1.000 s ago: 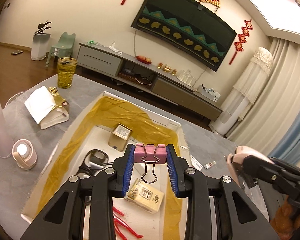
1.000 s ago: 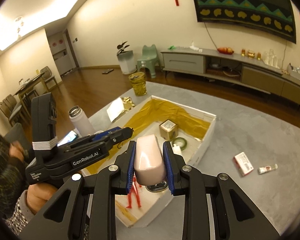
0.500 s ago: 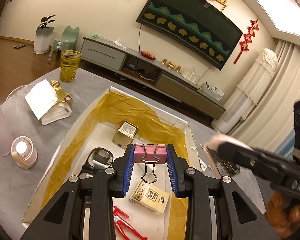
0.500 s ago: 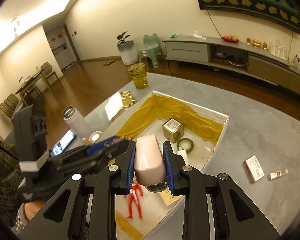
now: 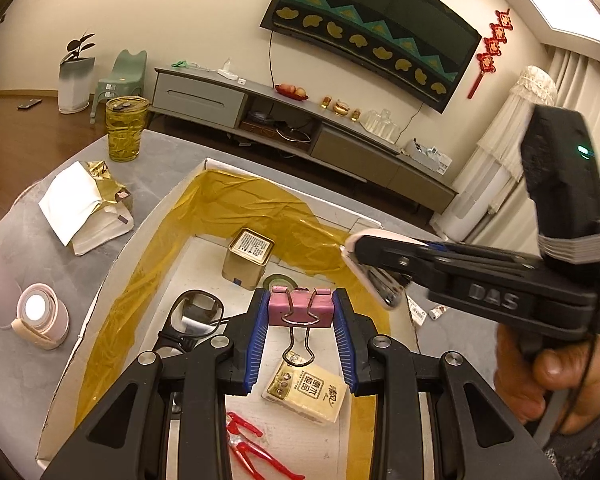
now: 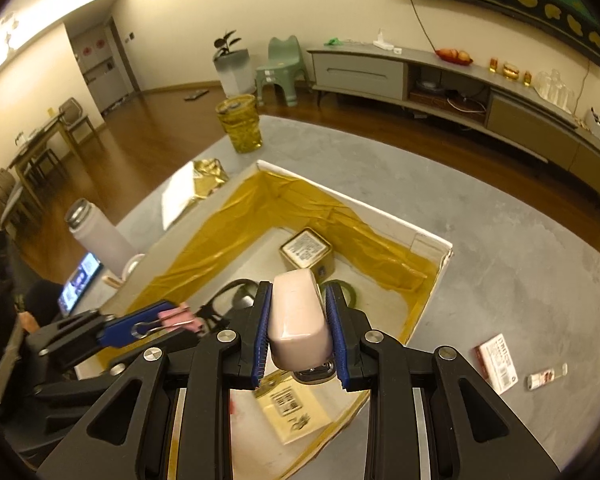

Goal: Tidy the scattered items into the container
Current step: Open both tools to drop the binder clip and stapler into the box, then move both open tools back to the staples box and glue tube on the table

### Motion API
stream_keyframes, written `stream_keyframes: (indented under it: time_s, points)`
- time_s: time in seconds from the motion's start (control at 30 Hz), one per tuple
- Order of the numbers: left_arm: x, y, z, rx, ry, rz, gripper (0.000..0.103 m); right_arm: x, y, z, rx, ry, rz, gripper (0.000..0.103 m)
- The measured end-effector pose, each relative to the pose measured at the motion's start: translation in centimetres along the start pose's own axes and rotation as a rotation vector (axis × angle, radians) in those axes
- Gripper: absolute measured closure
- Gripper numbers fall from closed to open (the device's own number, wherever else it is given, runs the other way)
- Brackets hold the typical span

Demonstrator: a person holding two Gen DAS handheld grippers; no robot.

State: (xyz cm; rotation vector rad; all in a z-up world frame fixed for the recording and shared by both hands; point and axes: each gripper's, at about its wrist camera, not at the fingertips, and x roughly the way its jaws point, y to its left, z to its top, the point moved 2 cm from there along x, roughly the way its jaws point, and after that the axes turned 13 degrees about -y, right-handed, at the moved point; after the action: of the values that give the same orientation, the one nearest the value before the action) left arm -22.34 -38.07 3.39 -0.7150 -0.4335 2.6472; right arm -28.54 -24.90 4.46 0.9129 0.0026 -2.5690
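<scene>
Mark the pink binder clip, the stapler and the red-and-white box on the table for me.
pink binder clip (image 5: 300, 306), left wrist view, on its pink body
stapler (image 6: 298, 320), right wrist view, on its pale top cover
red-and-white box (image 6: 498, 362), right wrist view, on its top face

Your table (image 6: 480, 240) is a grey top with a rounded edge, and the white box (image 6: 428, 236) lined in gold film sits on it near the middle. Beyond the box's far corner stands a yellow glass (image 6: 239, 128); beside the box's left wall lies a white and gold bag (image 5: 86, 204). Further along that side you have a pale bottle (image 6: 100, 236), a small round cup (image 5: 40, 316) next to it, and a lit phone (image 6: 80, 280) at the table's edge. To the right of the box, well apart from it, lie a red and white packet (image 6: 496, 362) and a small tube (image 6: 546, 376) just beside it.
</scene>
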Motion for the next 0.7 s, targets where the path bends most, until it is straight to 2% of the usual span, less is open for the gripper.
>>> stream_keyframes:
  time_s: [0.23, 0.4, 0.43, 0.5, 0.7]
  points:
    - [0.3, -0.3, 0.1, 0.040, 0.015, 0.021, 0.070, 2.2, -1.3, -0.1, -0.026, 0.040, -0.034, 0.075]
    - [0.7, -0.1, 0.1, 0.033, 0.028, 0.027, 0.067, 3.1, -1.9, -0.1, -0.051, 0.042, -0.055, 0.074]
    - [0.6, 0.0, 0.1, 0.025, 0.029, 0.031, 0.062, 3.1, -2.1, -0.2, -0.047, 0.036, -0.061, 0.069]
    - [0.5, 0.4, 0.2, 0.004, 0.024, 0.033, 0.058, 3.0, -2.3, -0.2, -0.036, 0.028, -0.059, 0.067]
    - [0.1, 1.4, 0.5, -0.043, 0.010, 0.056, 0.057, 0.4, -3.0, -0.8, 0.016, -0.017, -0.032, 0.067]
